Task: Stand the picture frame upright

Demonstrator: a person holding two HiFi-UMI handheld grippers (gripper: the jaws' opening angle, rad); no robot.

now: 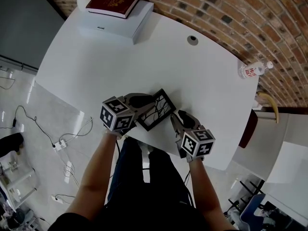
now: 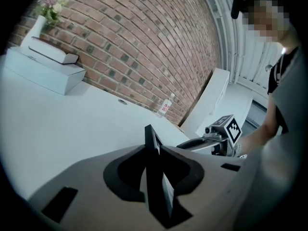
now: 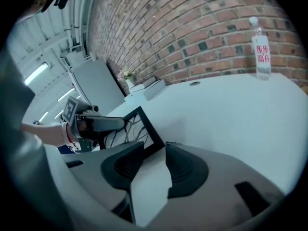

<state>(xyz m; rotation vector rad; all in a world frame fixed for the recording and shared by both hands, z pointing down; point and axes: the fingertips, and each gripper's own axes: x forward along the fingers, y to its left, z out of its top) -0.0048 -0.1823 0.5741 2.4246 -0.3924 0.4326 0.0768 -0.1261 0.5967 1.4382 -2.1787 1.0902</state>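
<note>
On the white table (image 1: 192,81) my left gripper (image 2: 155,158) pinches the tilted picture frame (image 1: 156,110), my right gripper (image 3: 155,150) spread and empty; standing it remains.

Bare table (image 1: 192,85) lies open across the middle. In the way: box (image 1: 118,28) and book (image 1: 113,3) upper left, bottle (image 1: 253,70) right edge, frame (image 1: 161,110) lower centre, brick wall (image 1: 226,13) upper right.

Probably an office or lab room: a red brick wall (image 1: 231,13) behind a broad white table (image 1: 144,66), loose cables (image 1: 79,129) and a power strip (image 1: 59,146) on the pale floor (image 1: 33,105).
</note>
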